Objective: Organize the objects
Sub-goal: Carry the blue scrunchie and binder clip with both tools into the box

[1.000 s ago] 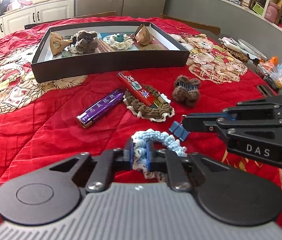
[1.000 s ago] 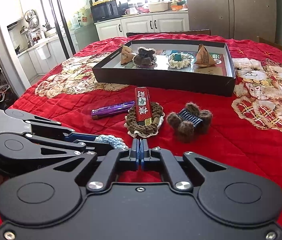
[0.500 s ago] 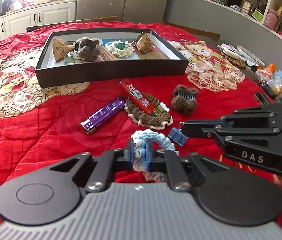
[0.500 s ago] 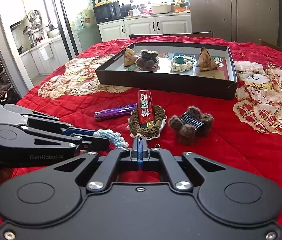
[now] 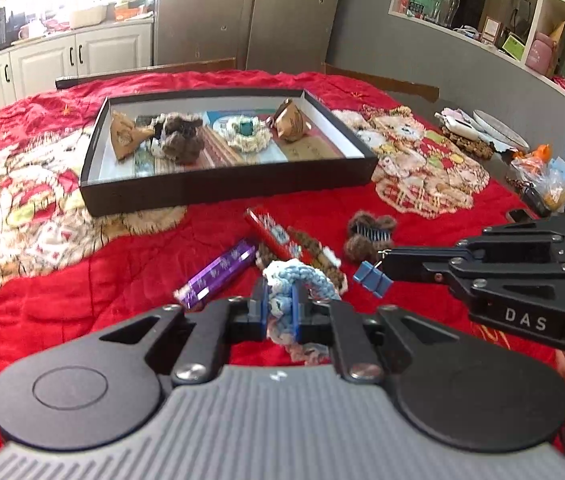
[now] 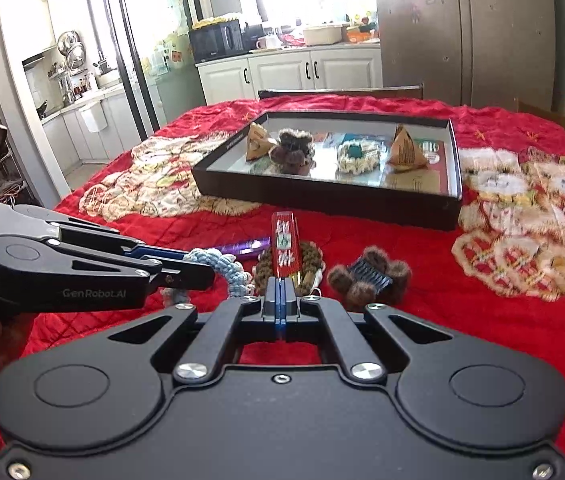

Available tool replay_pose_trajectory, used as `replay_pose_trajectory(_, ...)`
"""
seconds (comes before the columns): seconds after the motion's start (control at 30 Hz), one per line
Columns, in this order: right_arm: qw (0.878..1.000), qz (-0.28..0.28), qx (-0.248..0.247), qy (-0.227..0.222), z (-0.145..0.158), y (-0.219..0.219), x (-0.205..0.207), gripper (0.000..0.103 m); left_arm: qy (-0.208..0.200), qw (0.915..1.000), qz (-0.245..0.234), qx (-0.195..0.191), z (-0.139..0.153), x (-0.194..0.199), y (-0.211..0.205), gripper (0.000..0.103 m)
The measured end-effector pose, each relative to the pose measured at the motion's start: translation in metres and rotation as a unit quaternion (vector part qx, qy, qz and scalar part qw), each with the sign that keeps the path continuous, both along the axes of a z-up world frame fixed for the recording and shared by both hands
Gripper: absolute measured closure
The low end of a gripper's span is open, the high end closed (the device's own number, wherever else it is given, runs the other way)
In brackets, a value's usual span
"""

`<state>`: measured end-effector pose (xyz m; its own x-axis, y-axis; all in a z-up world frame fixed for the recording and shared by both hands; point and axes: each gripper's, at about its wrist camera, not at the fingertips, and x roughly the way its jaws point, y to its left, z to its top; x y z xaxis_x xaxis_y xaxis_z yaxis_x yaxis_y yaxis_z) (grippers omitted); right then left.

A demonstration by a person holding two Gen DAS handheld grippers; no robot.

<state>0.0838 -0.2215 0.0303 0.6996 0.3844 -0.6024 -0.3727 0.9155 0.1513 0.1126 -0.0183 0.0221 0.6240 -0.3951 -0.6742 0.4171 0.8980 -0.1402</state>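
My left gripper (image 5: 277, 304) is shut on a light-blue crocheted coaster (image 5: 296, 276) and holds it above the red cloth; the coaster also shows in the right wrist view (image 6: 222, 266). My right gripper (image 6: 279, 300) is shut on a small blue binder clip (image 5: 370, 278), seen in the left wrist view just right of the coaster. A black tray (image 5: 222, 190) at the back holds two brown paper pyramids, a brown fuzzy clip and a white crocheted coaster. On the cloth lie a purple bar (image 5: 218, 272), a red bar (image 6: 284, 242) on a brown coaster, and a brown fuzzy clip (image 6: 368, 276).
The table wears a red quilted cloth (image 5: 62, 280) with cartoon prints. Clutter of plates and bags lies at the table's right edge (image 5: 538, 172). Shelves line the right wall; kitchen cabinets stand behind.
Both grippers have risen and moved forward together, holding the blue coaster and the binder clip; the coaster has lifted off the cloth. The objects on the cloth have not moved.
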Motion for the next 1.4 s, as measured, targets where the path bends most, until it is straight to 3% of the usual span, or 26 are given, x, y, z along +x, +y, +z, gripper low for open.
replay_pose_trajectory(0.33,0.999,-0.006,-0.009,-0.035,0.033,-0.006,0.038,0.102,-0.032,0.9994,0.009,0.002,0.027,0.044,-0.007,0.09)
replay_pose_trajectory(0.63,0.998,-0.031,-0.004,-0.046,0.05,-0.022,0.097,0.102,-0.03,0.9988,0.038,0.005,0.031,0.109,-0.018,0.09)
replay_pose_trajectory(0.93,0.998,-0.055,0.004,-0.027,0.035,-0.033,0.152,0.102,-0.024,0.9977,0.062,0.011,0.024,0.159,-0.031,0.089)
replay_pose_trajectory(1.4,0.996,-0.083,0.04,0.013,-0.003,-0.055,0.205,0.102,-0.01,0.9969,0.074,0.026,0.003,0.198,-0.046,0.089)
